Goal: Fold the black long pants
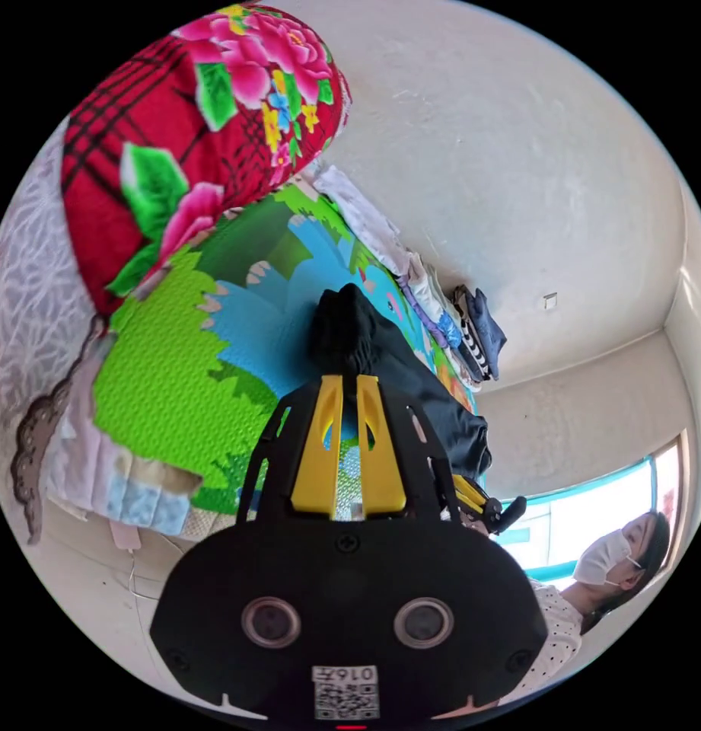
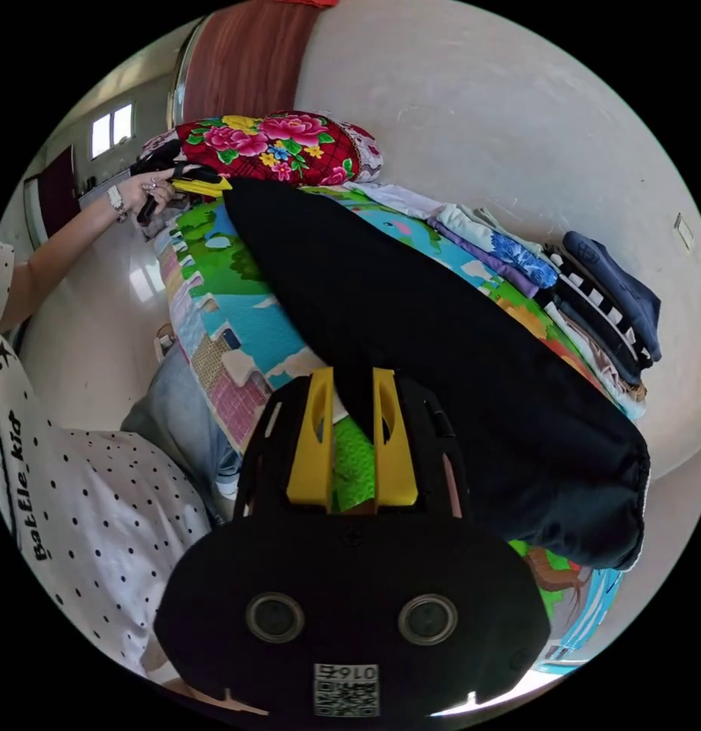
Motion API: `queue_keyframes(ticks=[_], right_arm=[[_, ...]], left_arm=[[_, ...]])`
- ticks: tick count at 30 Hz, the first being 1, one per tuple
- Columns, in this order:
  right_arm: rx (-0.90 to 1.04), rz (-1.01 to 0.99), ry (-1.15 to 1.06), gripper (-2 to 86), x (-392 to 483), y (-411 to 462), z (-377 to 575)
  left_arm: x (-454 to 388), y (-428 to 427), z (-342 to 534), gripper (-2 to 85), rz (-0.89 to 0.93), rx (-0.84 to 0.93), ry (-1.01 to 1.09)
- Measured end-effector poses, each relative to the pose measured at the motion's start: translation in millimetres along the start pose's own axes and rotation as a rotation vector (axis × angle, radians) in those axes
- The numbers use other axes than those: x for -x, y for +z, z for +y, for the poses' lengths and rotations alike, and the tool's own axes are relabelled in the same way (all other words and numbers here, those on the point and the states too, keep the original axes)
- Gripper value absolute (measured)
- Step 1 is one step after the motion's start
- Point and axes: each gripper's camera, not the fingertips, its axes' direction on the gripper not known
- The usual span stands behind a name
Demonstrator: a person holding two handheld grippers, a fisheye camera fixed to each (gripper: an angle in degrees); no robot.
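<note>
The black long pants (image 2: 441,343) hang stretched in a long band above the colourful play mat (image 2: 213,304), held at two places. My right gripper (image 2: 354,373) is shut on the pants' near edge, black cloth pinched between its yellow jaws. At the far end, a person's hand (image 2: 141,190) holds my left gripper (image 2: 213,185) at the pants' tip. In the left gripper view, my left gripper (image 1: 348,378) is shut on a bunched end of the pants (image 1: 350,327), which run away toward the right gripper (image 1: 479,502).
A red floral quilt roll (image 2: 278,148) lies at the mat's far end. Folded clothes (image 2: 586,297) are stacked along the white wall (image 2: 479,99). The person's dotted shirt (image 2: 84,495) is close on the left, and a window (image 1: 586,518) shows behind the person.
</note>
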Motion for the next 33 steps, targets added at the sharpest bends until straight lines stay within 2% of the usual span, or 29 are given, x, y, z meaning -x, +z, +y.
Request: queue_keyframes(ticks=[4, 6, 8, 10, 13, 15, 17, 21, 23, 28, 33], right_arm=[[-0.072, -0.118, -0.099, 9.2, -13, 3, 24], [-0.166, -0.111, -0.058, 9.1, -46, -13, 40], [-0.243, 0.037, 0.087, 8.9, -114, -35, 70], [-0.224, 0.175, 0.213, 8.9, -172, -45, 94], [-0.129, 0.388, 0.389, 9.2, -267, -44, 135], [-0.051, 0.456, 0.461, 9.8, -319, -33, 157], [0.036, 0.501, 0.539, 10.9, -380, -13, 182], [0.07, 0.436, 0.619, 11.8, -455, 18, 218], [0.103, 0.309, 0.697, 11.8, -499, 40, 239], [0.137, 0.088, 0.763, 9.9, -553, 74, 276], [0.08, 0.088, 0.785, 7.2, -572, 77, 309]], left_arm=[[14, -9, 10, 1.2, 0.024, -0.015, -0.053], [18, -12, 12, 1.6, 0.091, -0.011, -0.068], [14, -18, 15, 1.7, 0.101, -0.029, -0.072], [4, -29, 18, 1.4, 0.063, -0.067, -0.048], [-29, -49, 24, 1.0, -0.14, -0.17, 0.014], [-72, -46, 23, 2.8, -0.302, -0.202, 0.144], [-102, -31, 14, 4.0, -0.287, -0.151, 0.264], [-156, 25, -22, 4.9, -0.112, 0.028, 0.427], [-177, 51, -37, 5.0, -0.107, 0.087, 0.48], [-225, 111, -75, 4.9, -0.229, 0.165, 0.53], [-259, 116, -103, 5.2, -0.415, 0.104, 0.571]])
